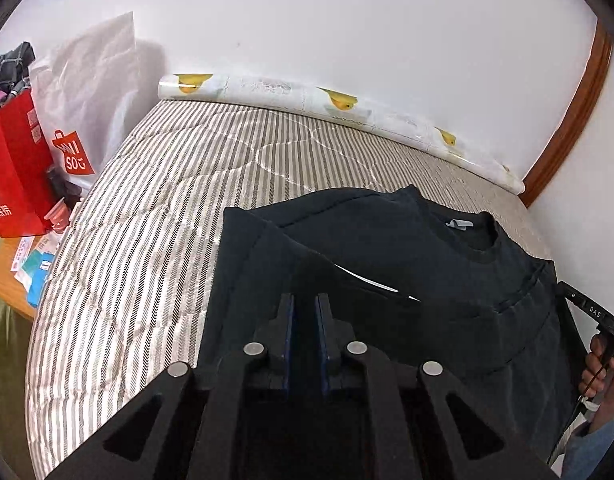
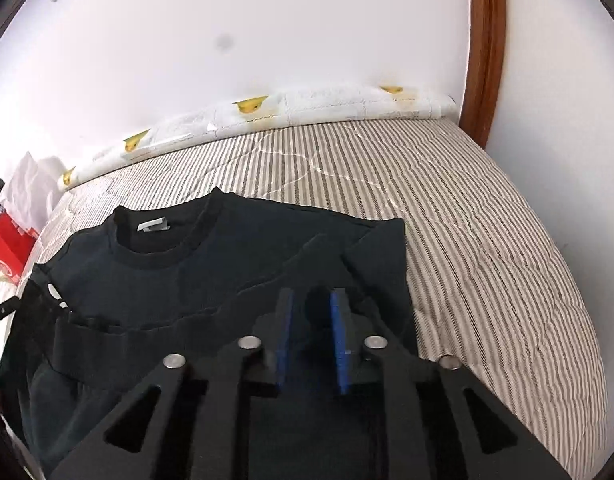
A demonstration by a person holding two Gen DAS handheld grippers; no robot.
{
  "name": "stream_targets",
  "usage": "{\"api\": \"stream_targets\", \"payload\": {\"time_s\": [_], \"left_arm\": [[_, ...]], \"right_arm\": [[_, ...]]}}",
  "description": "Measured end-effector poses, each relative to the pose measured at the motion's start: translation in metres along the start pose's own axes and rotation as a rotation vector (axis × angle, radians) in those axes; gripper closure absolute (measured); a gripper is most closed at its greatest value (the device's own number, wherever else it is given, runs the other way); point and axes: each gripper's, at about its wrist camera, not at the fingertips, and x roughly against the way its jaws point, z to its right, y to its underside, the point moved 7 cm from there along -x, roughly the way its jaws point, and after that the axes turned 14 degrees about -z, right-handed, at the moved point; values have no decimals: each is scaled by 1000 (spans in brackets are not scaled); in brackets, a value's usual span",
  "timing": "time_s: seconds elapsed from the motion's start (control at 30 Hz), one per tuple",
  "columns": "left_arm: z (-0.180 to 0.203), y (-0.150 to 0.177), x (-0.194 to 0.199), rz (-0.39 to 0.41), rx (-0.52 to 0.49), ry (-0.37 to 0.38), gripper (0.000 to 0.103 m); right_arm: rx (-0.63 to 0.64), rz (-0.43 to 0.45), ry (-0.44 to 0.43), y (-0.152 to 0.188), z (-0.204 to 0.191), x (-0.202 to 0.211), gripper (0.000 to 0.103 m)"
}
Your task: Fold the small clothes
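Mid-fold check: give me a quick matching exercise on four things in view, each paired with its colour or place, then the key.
Things:
1. sweatshirt
2. paper bag
3. rolled mat
4. neck label

Descriptions:
A. red, beside the bed
B. white with yellow ducks, along the wall
C. dark, spread on the striped mattress
D. pale, inside the collar

Pairs: 1-C, 2-A, 3-B, 4-D

Dark sweatshirt (image 2: 211, 280) lies collar-far on striped bed (image 2: 487, 240), sleeves folded in. Right tongs (image 2: 312, 308) slightly parted above its right side, dark fabric fold between the blue pads.
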Motion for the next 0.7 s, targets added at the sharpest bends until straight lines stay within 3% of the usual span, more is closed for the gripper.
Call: {"api": "stream_targets", "payload": {"time_s": [0.07, 0.13, 0.2, 0.27, 0.5, 0.6, 0.67, 0.7], "left_arm": [[1, -1, -4, -20, -29, -13, 83], [5, -5, -8, -9, -48, -37, 82], [6, -6, -5, 2, -68, -31, 73], [8, -8, -7, -6, -78, -18, 59], [13, -7, -22, -51, -118, -63, 59], [12, -5, -25, -50, -131, -102, 71], [9, -5, -26, -48, -120, -113, 91], [8, -6, -24, -44, -111, -100, 95]], "right_arm": [[22, -8, 24, 1, 3, -2, 73], [56, 13, 108, 3, 5, 3, 66], [85, 47, 137, 4, 5, 10, 62], [93, 50, 123, 3, 7, 10, 55], [130, -45, 112, -6, -5, -24, 57], [169, -42, 169, -8, -11, -31, 69], [190, -35, 178, -7, -13, -30, 81], [191, -25, 165, -7, -13, -28, 84]]}}
